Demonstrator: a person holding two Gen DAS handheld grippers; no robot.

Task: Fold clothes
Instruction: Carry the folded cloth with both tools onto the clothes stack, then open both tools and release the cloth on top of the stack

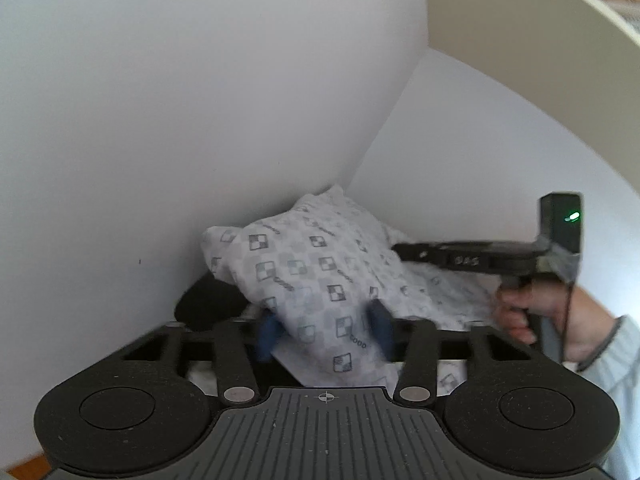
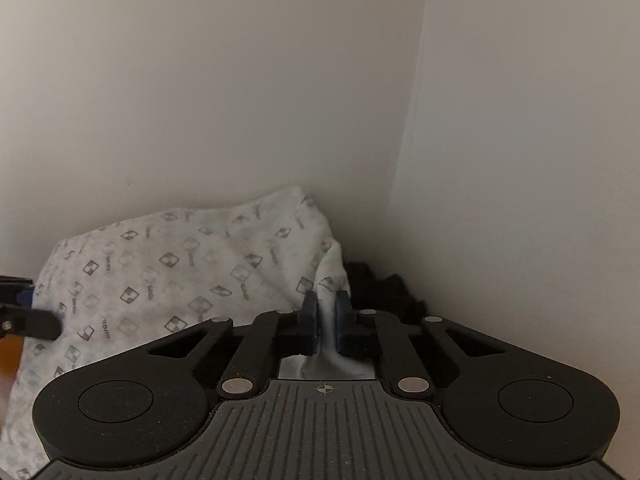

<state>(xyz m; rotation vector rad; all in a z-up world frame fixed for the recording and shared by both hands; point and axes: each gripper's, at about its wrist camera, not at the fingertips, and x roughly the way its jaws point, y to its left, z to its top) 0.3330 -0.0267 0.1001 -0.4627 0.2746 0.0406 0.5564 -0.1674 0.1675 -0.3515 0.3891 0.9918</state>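
Right wrist view has the right tongs (image 2: 327, 318) pinching the patterned white garment (image 2: 180, 276) at lower centre, left tongs (image 1: 323, 330) spread wide around it — keep both edges level and taut.

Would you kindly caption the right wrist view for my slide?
Right tongs pinch a fold of white patterned garment in a wall corner.

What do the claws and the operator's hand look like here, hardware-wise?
Both claws, left claw and right claw, are matte black, with ribbed grey bases, silver pivot pins and blue pads. The right unit carries a green LED. The bare hand wears a pale ribbed sleeve.
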